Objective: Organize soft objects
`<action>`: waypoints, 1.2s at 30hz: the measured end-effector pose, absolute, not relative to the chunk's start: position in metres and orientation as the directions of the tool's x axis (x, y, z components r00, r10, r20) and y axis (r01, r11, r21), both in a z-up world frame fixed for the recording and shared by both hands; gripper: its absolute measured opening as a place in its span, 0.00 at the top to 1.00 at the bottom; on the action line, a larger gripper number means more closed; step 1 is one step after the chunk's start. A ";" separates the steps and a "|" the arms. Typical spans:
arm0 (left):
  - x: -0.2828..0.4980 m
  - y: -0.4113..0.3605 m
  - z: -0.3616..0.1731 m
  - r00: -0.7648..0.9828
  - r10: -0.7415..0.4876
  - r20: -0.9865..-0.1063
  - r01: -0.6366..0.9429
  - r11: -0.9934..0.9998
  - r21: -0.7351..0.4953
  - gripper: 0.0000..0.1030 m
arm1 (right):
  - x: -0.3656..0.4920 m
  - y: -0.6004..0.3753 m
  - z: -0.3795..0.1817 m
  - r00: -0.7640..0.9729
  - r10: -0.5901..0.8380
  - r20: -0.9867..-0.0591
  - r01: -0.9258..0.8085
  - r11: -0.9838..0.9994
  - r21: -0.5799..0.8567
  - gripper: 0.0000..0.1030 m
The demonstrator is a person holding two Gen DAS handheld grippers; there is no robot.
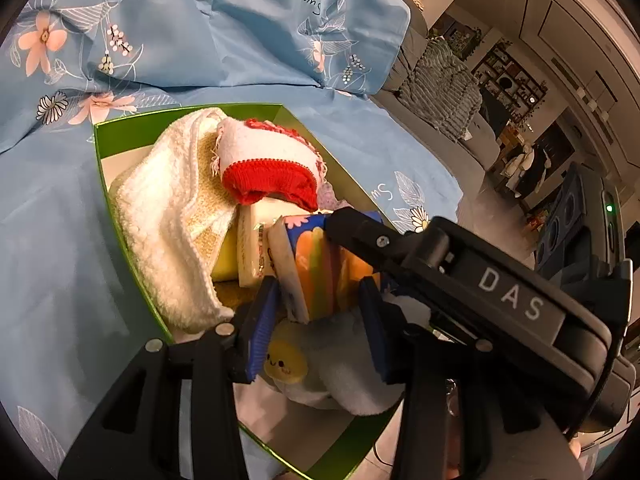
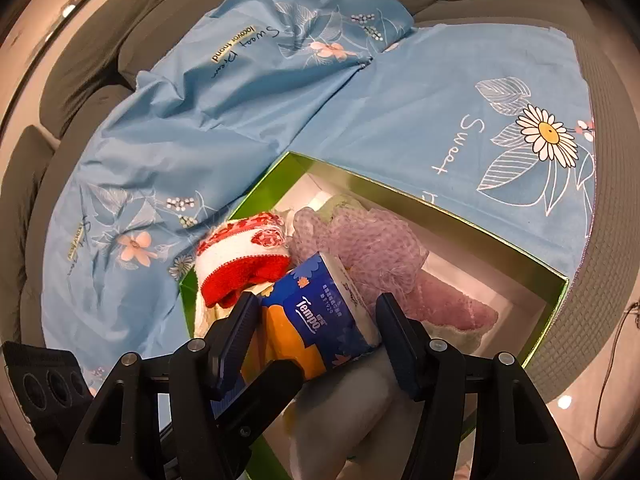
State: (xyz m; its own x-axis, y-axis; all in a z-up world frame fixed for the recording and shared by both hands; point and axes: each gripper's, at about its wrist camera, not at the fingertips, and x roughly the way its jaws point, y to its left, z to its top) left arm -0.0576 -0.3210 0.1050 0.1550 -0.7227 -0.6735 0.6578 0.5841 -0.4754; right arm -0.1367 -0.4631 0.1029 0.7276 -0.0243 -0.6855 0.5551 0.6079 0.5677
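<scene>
A green box (image 1: 105, 148) (image 2: 460, 222) sits on a blue floral sheet and holds soft items. Inside are a white fluffy towel (image 1: 168, 220), a red and white knitted cloth (image 1: 268, 164) (image 2: 244, 260), a purple mesh sponge (image 2: 372, 244), a blue and orange Tempo tissue pack (image 1: 320, 264) (image 2: 320, 316) and a pale blue cloth with a yellow smiling face (image 1: 328, 356). My left gripper (image 1: 318, 304) is open, its pads on either side of the tissue pack. My right gripper (image 2: 316, 320) is open around the same pack; its body (image 1: 480, 280) crosses the left wrist view.
The blue sheet (image 2: 400, 112) covers a grey sofa (image 2: 100, 32). A grey striped blanket (image 1: 440, 80) lies on the sofa end. Shelves and room furniture (image 1: 516, 92) stand beyond. A cable (image 2: 616, 360) trails on the floor at right.
</scene>
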 end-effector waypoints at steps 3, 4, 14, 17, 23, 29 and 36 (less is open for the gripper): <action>-0.059 -0.315 0.112 0.171 -0.722 -0.670 0.659 0.589 -0.467 0.59 | -0.139 -0.461 0.107 0.738 -0.029 -0.674 0.547 0.610 0.573 0.39; -0.059 -0.313 0.115 0.179 -0.720 -0.671 0.660 0.593 -0.461 0.57 | -0.139 -0.460 0.109 0.741 -0.032 -0.671 0.546 0.611 0.573 0.39; -0.068 -0.286 0.143 0.280 -0.712 -0.644 0.666 0.627 -0.404 0.34 | -0.151 -0.445 0.138 0.801 -0.056 -0.596 0.483 0.649 0.588 0.26; -0.071 -0.280 0.152 0.318 -0.698 -0.642 0.663 0.648 -0.376 0.23 | -0.153 -0.438 0.148 0.821 -0.072 -0.566 0.464 0.661 0.589 0.18; -0.082 -0.265 0.164 0.378 -0.686 -0.622 0.669 0.667 -0.328 0.16 | -0.153 -0.425 0.159 0.828 -0.102 -0.551 0.461 0.683 0.566 0.16; -0.093 -0.247 0.170 0.438 -0.665 -0.604 0.678 0.686 -0.264 0.04 | -0.158 -0.413 0.174 0.833 -0.145 -0.535 0.464 0.710 0.530 0.13; -0.089 -0.209 0.161 0.519 -0.623 -0.585 0.640 0.737 -0.216 0.01 | -0.161 -0.395 0.190 0.827 -0.223 -0.516 0.494 0.727 0.478 0.03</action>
State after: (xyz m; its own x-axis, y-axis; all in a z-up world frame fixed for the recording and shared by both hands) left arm -0.0893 -0.2095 0.1607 0.5195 -0.6230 -0.5848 0.6403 0.7370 -0.2164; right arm -0.1613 -0.3951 0.1899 0.8272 -0.2229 -0.5159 0.4937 0.7268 0.4776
